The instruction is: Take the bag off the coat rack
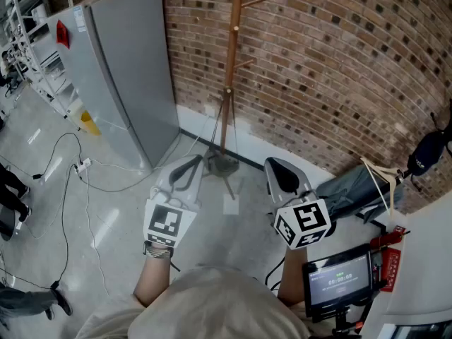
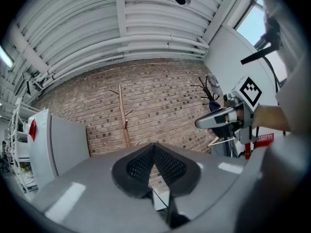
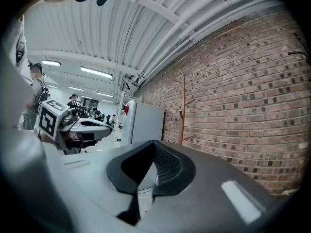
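A bare wooden coat rack (image 1: 232,55) stands against the brick wall, and no bag hangs on the part I see. It shows again as the coat rack (image 2: 124,123) in the left gripper view and as the coat rack (image 3: 182,108) in the right gripper view. My left gripper (image 1: 191,164) and right gripper (image 1: 279,168) are held side by side above the floor, short of the rack's base (image 1: 224,165). Both are shut with nothing between the jaws, as seen on the left gripper (image 2: 155,159) and the right gripper (image 3: 154,165).
A tall grey fridge (image 1: 127,69) stands left of the rack. Cables (image 1: 70,182) trail over the floor at left. At right lie a grey fabric thing with pale straps (image 1: 353,189), a dark hanging object (image 1: 427,154) and a small screen (image 1: 337,277). People stand far off (image 3: 36,89).
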Demonstrator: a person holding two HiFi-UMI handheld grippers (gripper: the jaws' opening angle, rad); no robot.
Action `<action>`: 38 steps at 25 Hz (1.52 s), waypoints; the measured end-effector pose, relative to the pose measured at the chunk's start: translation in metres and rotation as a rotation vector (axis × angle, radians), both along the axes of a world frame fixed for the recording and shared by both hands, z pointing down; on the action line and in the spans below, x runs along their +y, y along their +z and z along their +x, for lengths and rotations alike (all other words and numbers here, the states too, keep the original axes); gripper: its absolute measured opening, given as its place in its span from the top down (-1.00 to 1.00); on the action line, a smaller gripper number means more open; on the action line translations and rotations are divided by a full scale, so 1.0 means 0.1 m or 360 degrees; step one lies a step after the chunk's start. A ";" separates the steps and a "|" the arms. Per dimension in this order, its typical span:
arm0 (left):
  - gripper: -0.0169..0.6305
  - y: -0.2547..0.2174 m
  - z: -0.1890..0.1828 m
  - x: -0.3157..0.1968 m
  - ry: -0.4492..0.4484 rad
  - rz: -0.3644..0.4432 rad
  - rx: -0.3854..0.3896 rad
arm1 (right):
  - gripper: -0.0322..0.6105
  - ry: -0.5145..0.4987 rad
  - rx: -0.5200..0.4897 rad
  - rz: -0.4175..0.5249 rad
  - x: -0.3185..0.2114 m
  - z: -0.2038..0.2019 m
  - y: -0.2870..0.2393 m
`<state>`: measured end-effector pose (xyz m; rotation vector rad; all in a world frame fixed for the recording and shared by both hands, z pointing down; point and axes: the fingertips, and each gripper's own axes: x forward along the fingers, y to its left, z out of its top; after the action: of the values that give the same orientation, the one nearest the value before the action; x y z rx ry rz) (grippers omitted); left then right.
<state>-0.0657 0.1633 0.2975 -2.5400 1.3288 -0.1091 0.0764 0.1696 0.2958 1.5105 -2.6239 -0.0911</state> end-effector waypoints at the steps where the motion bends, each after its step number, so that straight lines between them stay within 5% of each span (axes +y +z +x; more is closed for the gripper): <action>1: 0.95 0.00 0.00 0.00 0.0003 -0.0003 -0.0002 | 0.90 0.0002 -0.0012 0.0008 0.00 0.00 -0.01; 7: 0.95 0.02 -0.05 -0.02 0.0011 -0.0019 -0.0020 | 0.89 -0.0047 -0.0232 0.0004 0.03 -0.04 -0.17; 17: 0.95 0.11 -0.26 0.00 0.0063 -0.0035 -0.0048 | 0.89 0.0064 -0.0283 -0.0005 0.06 -0.18 -0.10; 29: 0.95 0.27 -0.55 -0.05 0.0085 -0.0057 -0.0115 | 0.89 0.0053 -0.0151 -0.0044 0.08 -0.59 0.05; 38: 0.95 0.37 -0.48 -0.42 0.0082 -0.0091 -0.0124 | 0.89 0.0033 -0.0175 -0.0014 -0.29 -0.52 0.12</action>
<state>-0.1142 0.1214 0.3350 -2.5871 1.2475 -0.2365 0.0246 0.1405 0.3076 1.5827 -2.6880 0.0051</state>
